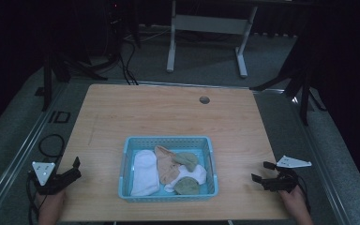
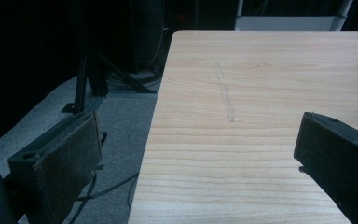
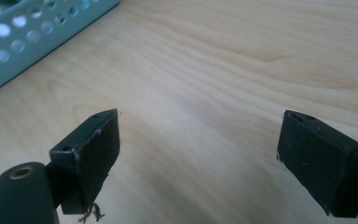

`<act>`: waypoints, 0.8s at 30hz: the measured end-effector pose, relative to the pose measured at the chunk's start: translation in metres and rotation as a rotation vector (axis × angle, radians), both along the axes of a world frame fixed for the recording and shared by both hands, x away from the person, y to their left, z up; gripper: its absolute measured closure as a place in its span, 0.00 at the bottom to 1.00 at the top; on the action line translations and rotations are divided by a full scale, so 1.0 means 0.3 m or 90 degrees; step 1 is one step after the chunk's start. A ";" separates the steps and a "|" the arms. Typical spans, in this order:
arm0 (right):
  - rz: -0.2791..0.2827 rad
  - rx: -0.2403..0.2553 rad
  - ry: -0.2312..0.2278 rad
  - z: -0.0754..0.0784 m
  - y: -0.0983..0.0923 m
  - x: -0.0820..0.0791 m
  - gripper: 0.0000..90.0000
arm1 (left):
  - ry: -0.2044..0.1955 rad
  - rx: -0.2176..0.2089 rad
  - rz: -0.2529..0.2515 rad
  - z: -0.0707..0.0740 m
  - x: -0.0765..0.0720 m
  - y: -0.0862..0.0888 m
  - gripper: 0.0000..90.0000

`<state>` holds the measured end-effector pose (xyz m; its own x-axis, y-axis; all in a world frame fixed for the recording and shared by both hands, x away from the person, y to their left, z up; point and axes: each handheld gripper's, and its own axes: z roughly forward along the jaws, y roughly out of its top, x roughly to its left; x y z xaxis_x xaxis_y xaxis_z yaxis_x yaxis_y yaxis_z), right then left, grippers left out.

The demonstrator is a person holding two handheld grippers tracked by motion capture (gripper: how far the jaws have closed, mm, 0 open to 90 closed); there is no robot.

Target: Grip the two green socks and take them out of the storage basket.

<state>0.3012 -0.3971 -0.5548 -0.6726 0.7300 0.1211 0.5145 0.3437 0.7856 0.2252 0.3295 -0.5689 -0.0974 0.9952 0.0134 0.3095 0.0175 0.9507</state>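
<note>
Overhead: light-blue perforated plastic basket (image 1: 126, 159) at near-middle of pale wooden table (image 1: 168, 115), holding white, tan and olive cloth pieces (image 1: 168, 171). Left gripper (image 1: 75, 168) well left of basket, right gripper (image 1: 258, 174) well right of it, both empty. Left gripper view: jaws spread wide over table edge. Right gripper view: jaws spread, bare wood between, basket wall (image 3: 37, 32) beyond at upper left.

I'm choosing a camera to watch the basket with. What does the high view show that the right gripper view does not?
High view alone: the blue basket's contents, a white cloth, a tan one and olive pieces, plus the left gripper. Right gripper view alone: a close look at the basket's holed wall. Both share: the wooden table and the open right gripper.
</note>
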 end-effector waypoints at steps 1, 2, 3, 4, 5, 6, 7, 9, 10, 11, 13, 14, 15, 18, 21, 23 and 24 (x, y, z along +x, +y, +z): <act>0.003 -0.005 0.006 0.004 0.000 -0.001 0.14 | 0.001 0.000 0.000 0.000 0.000 0.000 0.00; 0.008 -0.012 0.016 0.010 0.001 -0.004 0.14 | 0.000 0.000 0.000 0.000 0.000 0.000 0.00; 0.012 -0.017 0.022 0.014 0.002 -0.005 0.13 | 0.000 0.001 0.000 0.000 0.000 0.000 0.00; 0.012 -0.017 0.022 0.014 0.002 -0.005 0.13 | 0.000 0.001 0.000 0.000 0.000 0.000 0.00; 0.019 -0.028 0.028 0.022 0.005 -0.009 0.13 | 0.000 0.000 0.001 0.000 0.000 0.000 0.00; 0.028 -0.035 0.038 0.030 0.009 -0.009 0.13 | 0.001 0.000 0.001 0.000 0.000 0.000 0.00; 0.035 -0.045 0.044 0.035 0.013 -0.009 0.13 | 0.001 0.000 0.001 0.000 0.000 0.000 0.00; 0.047 -0.063 0.047 0.048 0.021 -0.010 0.13 | 0.002 0.000 0.001 0.000 0.000 0.000 0.00; 0.052 -0.071 0.052 0.057 0.025 -0.011 0.13 | 0.002 0.001 0.001 0.000 0.000 0.000 0.00; 0.058 -0.078 0.050 0.065 0.028 -0.012 0.13 | 0.001 0.001 0.001 0.000 0.000 0.000 0.00; 0.070 -0.084 0.060 0.081 0.033 -0.011 0.13 | 0.000 -0.001 0.002 0.000 0.000 0.001 0.00; 0.076 -0.096 0.058 0.088 0.037 -0.012 0.13 | 0.000 -0.002 0.002 0.000 0.000 0.001 0.00; 0.081 -0.101 0.063 0.093 0.039 -0.011 0.13 | 0.001 -0.001 0.002 0.000 0.000 0.001 0.00; 0.099 -0.122 0.080 0.100 0.047 -0.007 0.13 | 0.001 0.000 0.002 0.000 0.000 0.000 0.00; 0.111 -0.140 0.093 0.105 0.055 -0.006 0.13 | 0.000 0.001 0.002 0.000 0.000 0.000 0.00; 0.119 -0.147 0.103 0.106 0.061 -0.007 0.13 | 0.000 0.000 0.002 0.000 -0.001 0.001 0.00; 0.122 -0.153 0.104 0.107 0.064 -0.007 0.13 | 0.000 -0.001 0.002 0.000 -0.001 0.001 0.00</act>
<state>0.2990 -0.3781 -0.5229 -0.7862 0.6130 0.0783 0.5351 0.6118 0.5826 0.2250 0.3297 -0.5689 -0.1012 0.9948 0.0124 0.3095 0.0197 0.9507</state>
